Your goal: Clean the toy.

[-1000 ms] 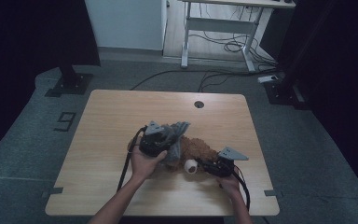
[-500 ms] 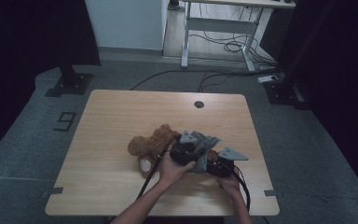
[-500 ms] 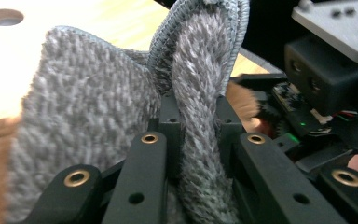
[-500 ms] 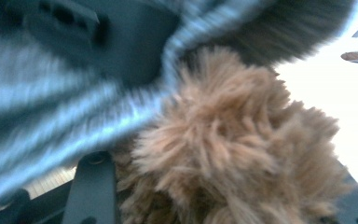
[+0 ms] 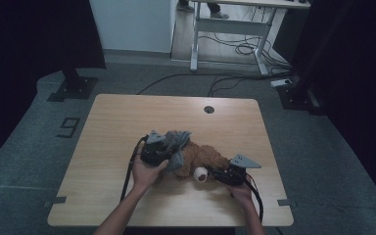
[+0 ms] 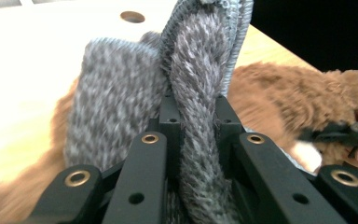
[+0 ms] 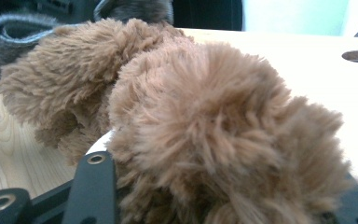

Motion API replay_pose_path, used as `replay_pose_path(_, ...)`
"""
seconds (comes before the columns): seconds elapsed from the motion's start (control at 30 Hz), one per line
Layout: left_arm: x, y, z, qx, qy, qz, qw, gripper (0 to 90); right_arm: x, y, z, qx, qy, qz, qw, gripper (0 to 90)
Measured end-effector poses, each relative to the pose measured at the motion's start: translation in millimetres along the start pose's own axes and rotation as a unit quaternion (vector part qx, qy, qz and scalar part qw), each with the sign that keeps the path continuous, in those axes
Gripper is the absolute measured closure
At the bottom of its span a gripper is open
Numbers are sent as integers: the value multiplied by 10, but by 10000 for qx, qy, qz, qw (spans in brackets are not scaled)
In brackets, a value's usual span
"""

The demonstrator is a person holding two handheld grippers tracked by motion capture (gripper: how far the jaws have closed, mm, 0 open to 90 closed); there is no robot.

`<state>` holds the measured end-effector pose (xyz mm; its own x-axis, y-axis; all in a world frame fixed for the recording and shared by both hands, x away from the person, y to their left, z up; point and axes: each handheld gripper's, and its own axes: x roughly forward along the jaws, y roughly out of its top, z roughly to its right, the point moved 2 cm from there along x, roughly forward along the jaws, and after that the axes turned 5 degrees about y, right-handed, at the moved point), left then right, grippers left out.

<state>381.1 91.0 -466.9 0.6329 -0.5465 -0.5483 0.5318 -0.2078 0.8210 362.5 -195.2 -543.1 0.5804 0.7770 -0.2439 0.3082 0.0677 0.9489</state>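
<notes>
Swinging back from the right, the left hand-held gripper (image 5: 169,147) pinches the grey knit garment (image 6: 196,102) over the brown plush bear (image 5: 200,157) mid-table – right hand-held gripper (image 5: 215,175) clamps its leg. Tugging hard could slip the knit free.

The one mark I can read is a large figure on the grey floor (image 5: 39,147) to the left of my worktop (image 5: 127,112): a single digit (image 5: 69,128) laid out in dark strips, which reads as a 9 from where I stand. I see no label, brand or writing anywhere on the worktop.
</notes>
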Motion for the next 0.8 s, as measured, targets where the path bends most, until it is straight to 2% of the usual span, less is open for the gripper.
replay_pose_path(0.1, -128, -121, -235, -238, 103, 100, 9996, 783, 2, 0, 3, 2, -3, 4, 10000, 453)
replay_pose_path(0.13, -128, -121, -235, -238, 103, 100, 9996, 783, 2, 0, 3, 2, -3, 4, 10000, 453)
replay_pose_path(0.17, -171, -179, -329, -353, 136, 106, 9992, 782, 2, 0, -1, 2, -10, 6, 10000, 453)
replay_pose_path(0.2, -171, -179, -329, -353, 136, 106, 9992, 782, 2, 0, -1, 2, -10, 6, 10000, 453)
replay_pose_path(0.23, -203, -232, -394, -396, 183, 97, 9990, 782, 2, 0, -2, -6, -8, 5, 10000, 453)
replay_pose_path(0.27, -203, -232, -394, -396, 183, 97, 9990, 781, 2, 0, -2, -6, -8, 5, 10000, 453)
replay_pose_path(0.33, -239, -270, -451, -342, 323, 70, 9989, 781, 3, 1, -2, -2, -9, 8, 10000, 452)
replay_pose_path(0.37, -264, -294, -489, -205, 508, 23, 9985, 780, 2, 1, -4, -10, -15, 9, 10000, 452)
replay_pose_path(0.5, -344, -284, -573, -219, 621, -18, 9978, 779, 2, 2, -7, -33, -14, 8, 10000, 452)
replay_pose_path(0.67, -393, -167, -556, -188, 629, 93, 9978, 779, 1, 3, -3, -23, -10, 10, 10000, 452)
replay_pose_path(0.7, -398, -68, -493, -110, 657, 213, 9976, 779, -1, 3, -2, -6, 0, 10, 10000, 451)
replay_pose_path(0.73, -398, -68, -493, -110, 657, 213, 9976, 779, -1, 3, -2, -6, 0, 10, 10000, 451)
replay_pose_path(0.8, -382, 51, -408, 23, 622, 259, 9977, 778, -2, 3, -2, -23, 0, 8, 10000, 451)
